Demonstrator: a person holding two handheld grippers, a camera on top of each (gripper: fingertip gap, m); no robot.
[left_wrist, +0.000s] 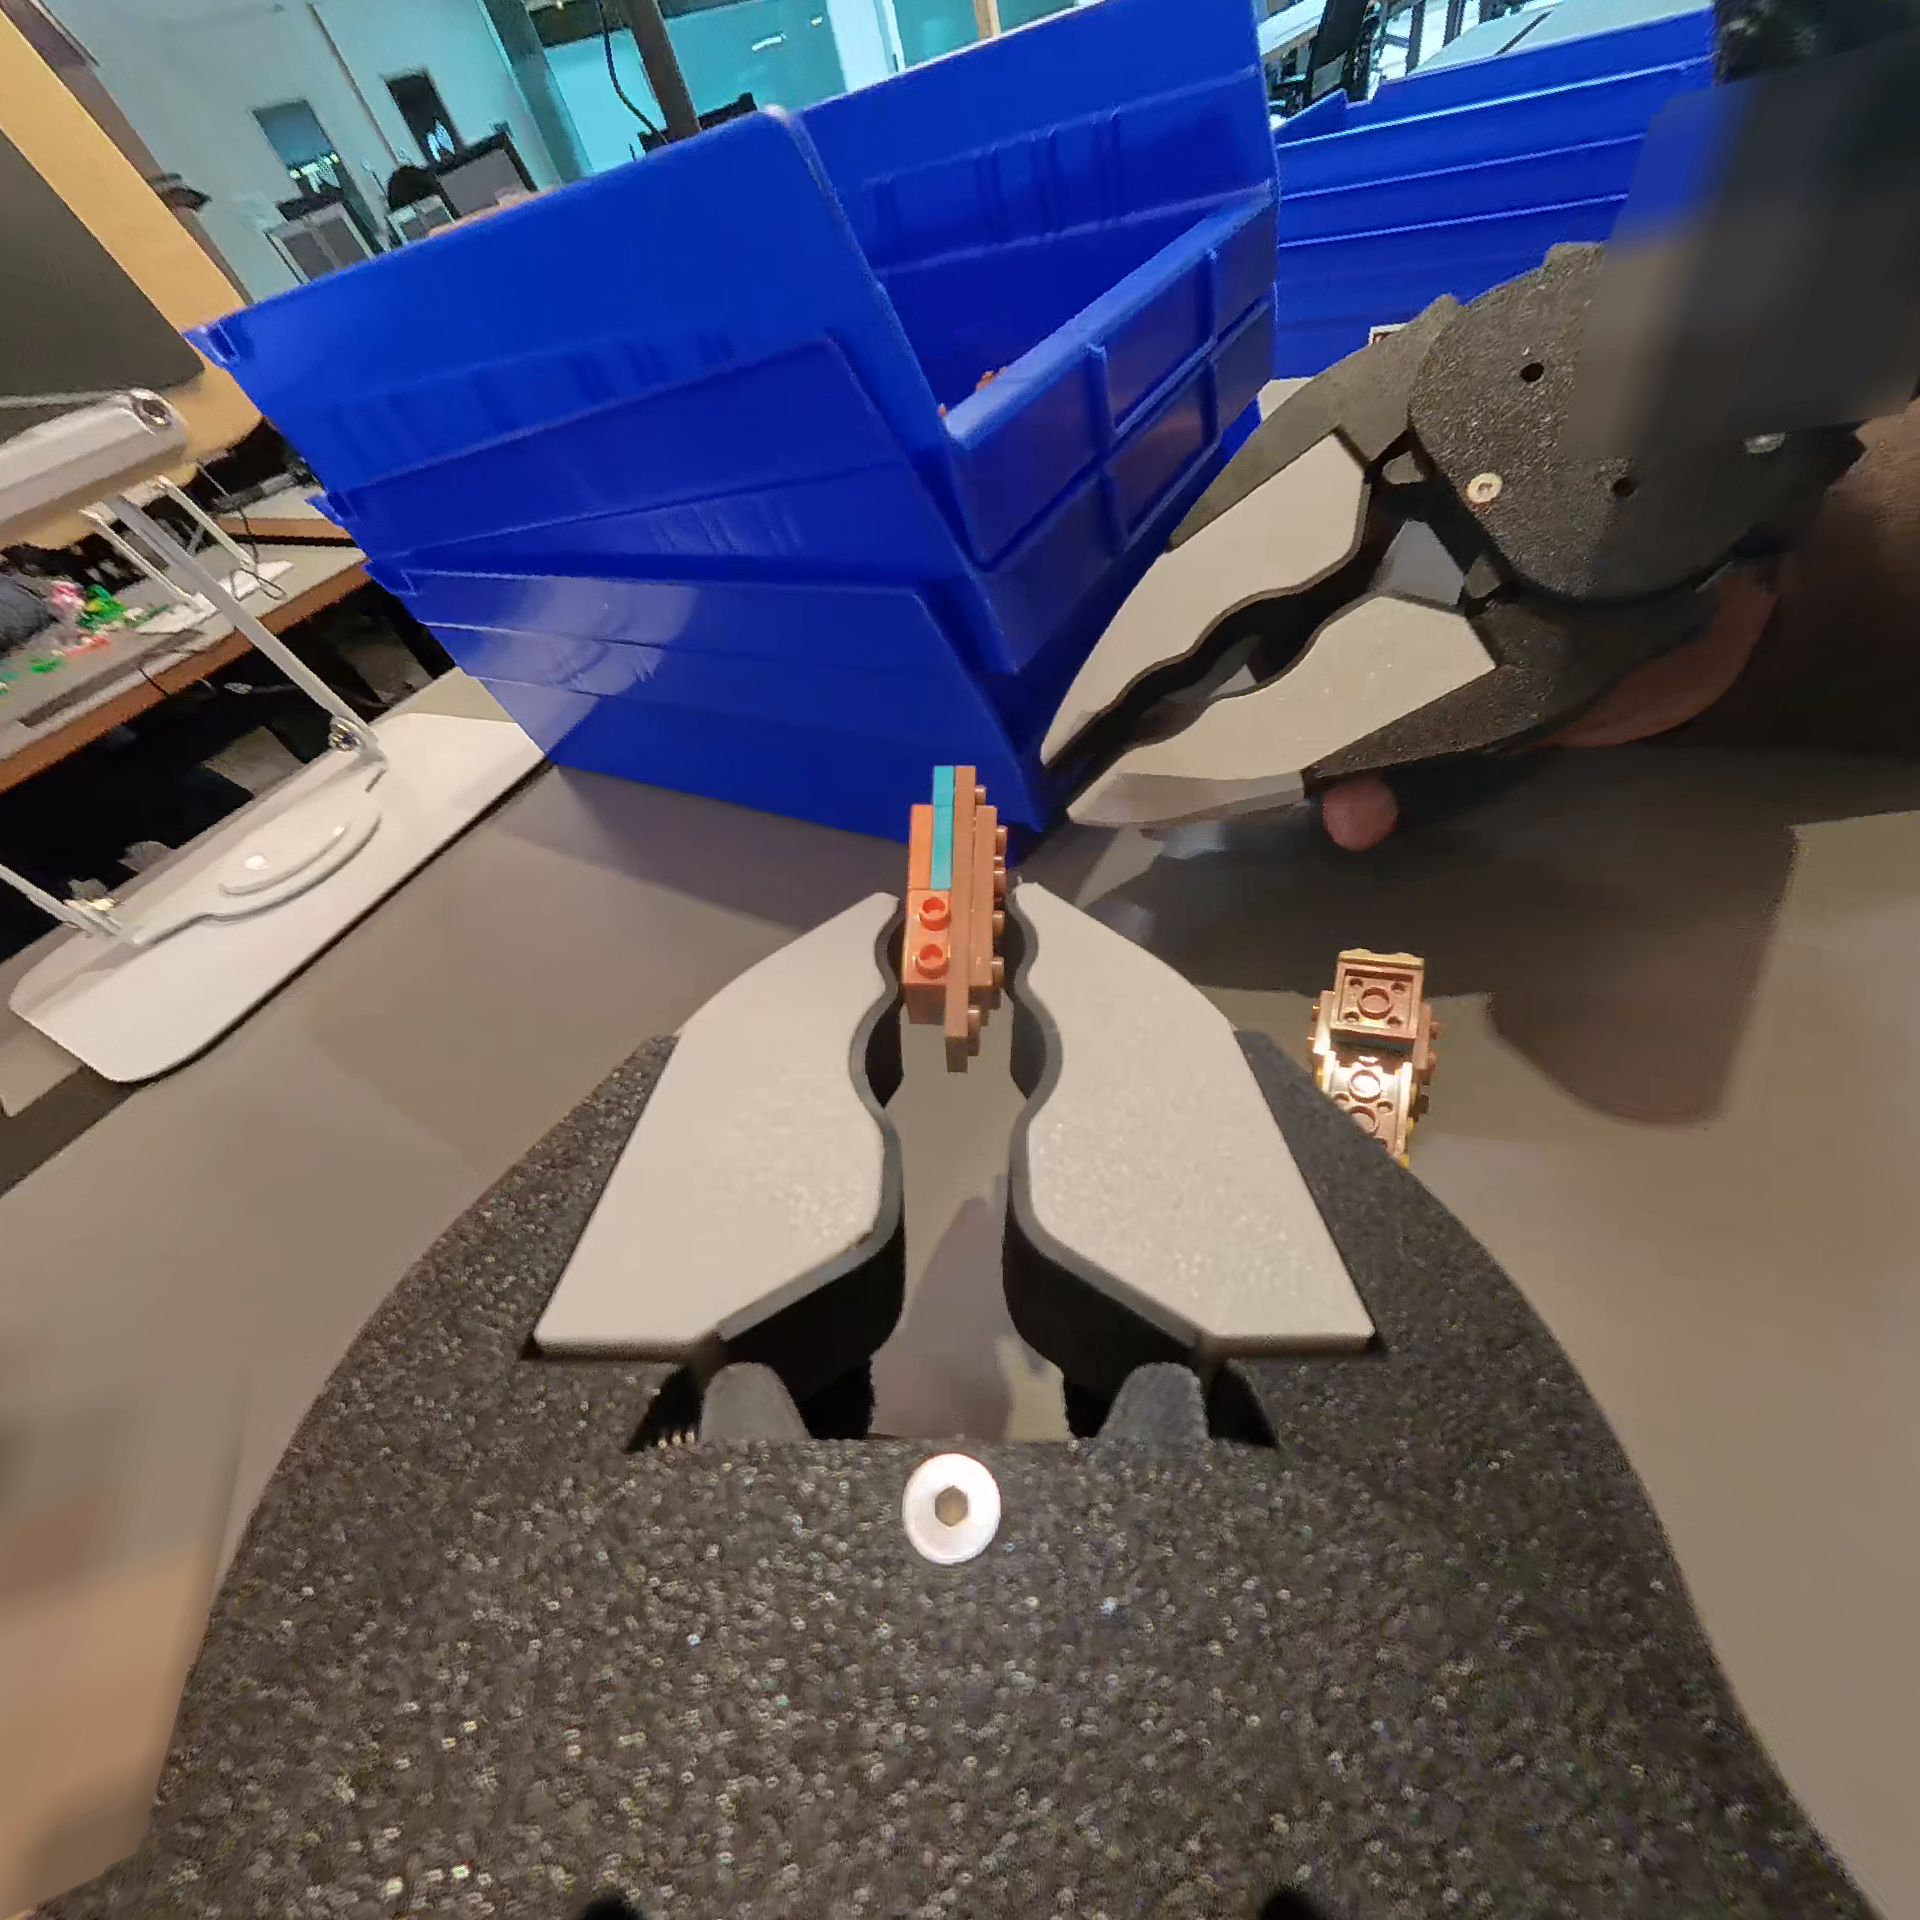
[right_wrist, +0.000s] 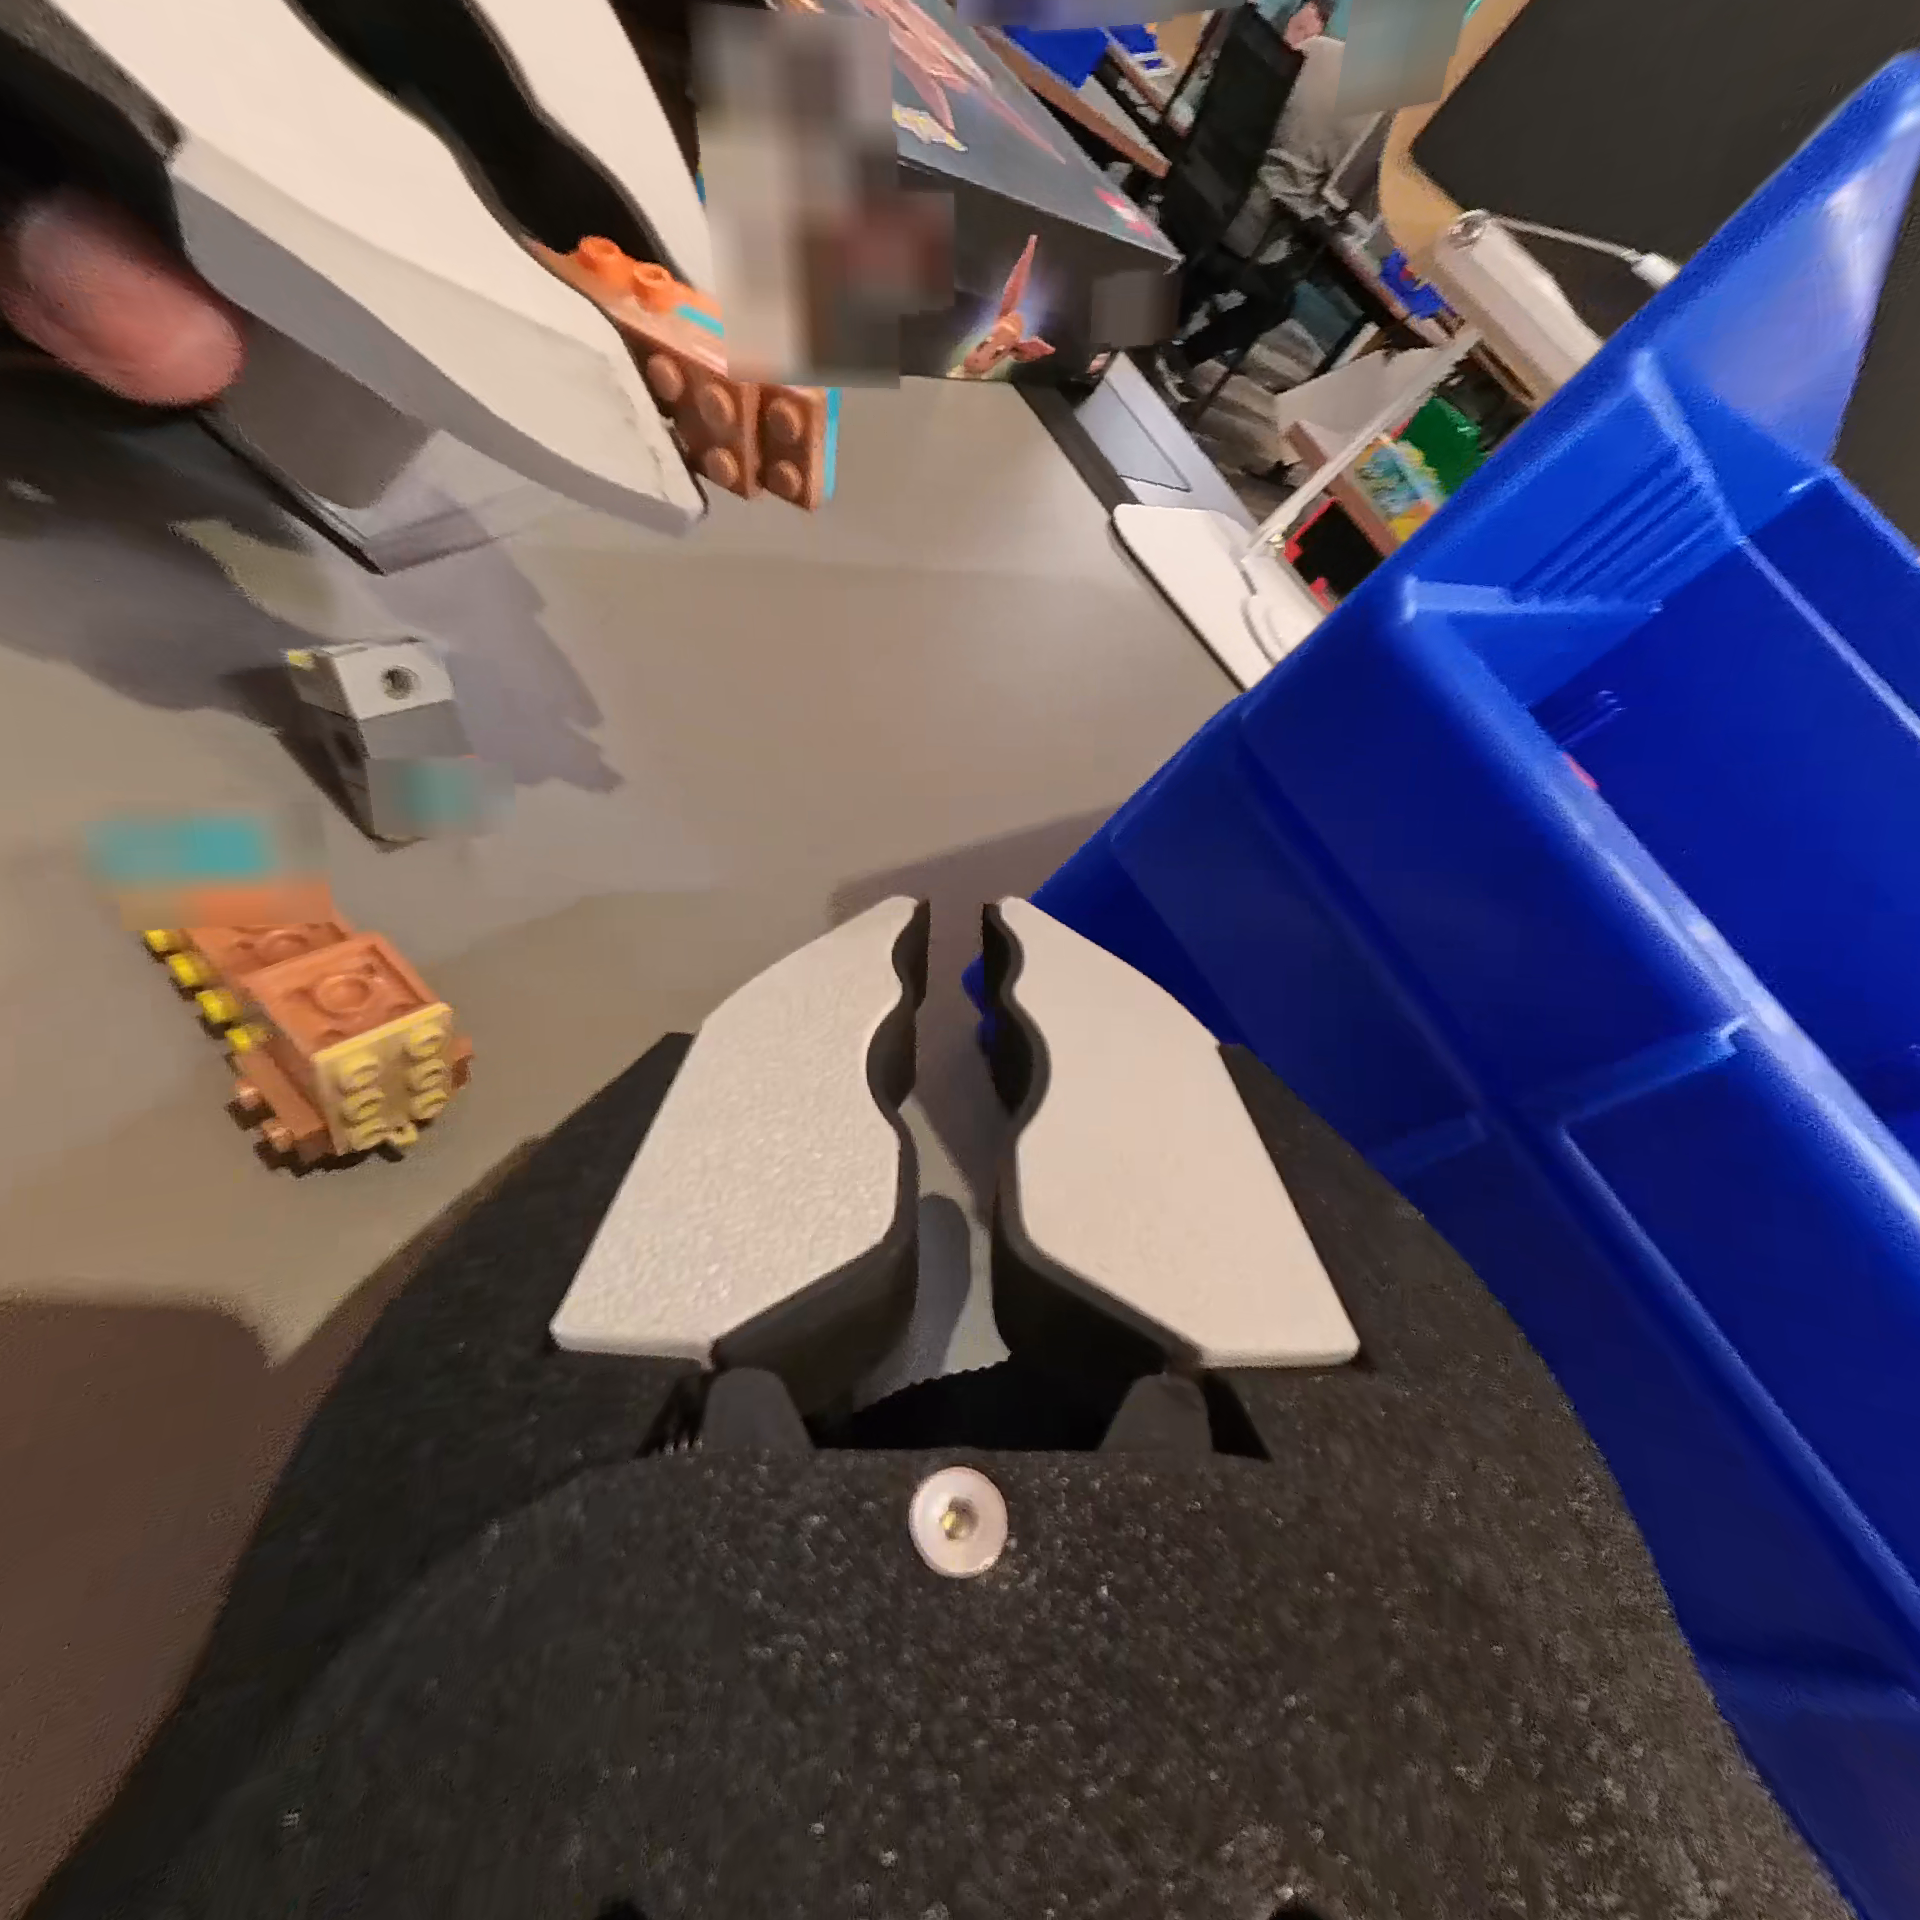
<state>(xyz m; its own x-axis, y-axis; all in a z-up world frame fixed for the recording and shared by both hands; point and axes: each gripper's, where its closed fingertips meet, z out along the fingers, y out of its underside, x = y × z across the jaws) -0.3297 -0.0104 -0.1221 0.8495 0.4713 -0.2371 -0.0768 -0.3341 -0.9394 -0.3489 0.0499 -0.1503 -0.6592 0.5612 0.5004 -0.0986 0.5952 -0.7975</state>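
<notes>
Pinching a brown brick stack (left_wrist: 951, 925) with a teal strip, the left gripper (left_wrist: 956, 935) holds it above the worktop (left_wrist: 520, 987). Right gripper (right_wrist: 951, 935), narrowly parted and empty, sits beside the blue bins (right_wrist: 1558, 831). A brown-yellow brick block (right_wrist: 332, 1029) lies nearby.

Bright, even indoor light falls from overhead, and soft-edged shadows lie on the grey bench (left_wrist: 520, 987). The blue bins (left_wrist: 727, 436) show faint sheen, without hard glare. Both views are wide-angle, so straight lines bow toward the edges. The left wrist view is sharp at centre and smeared at its borders. The right wrist view is motion-blurred, most along its left side.
</notes>
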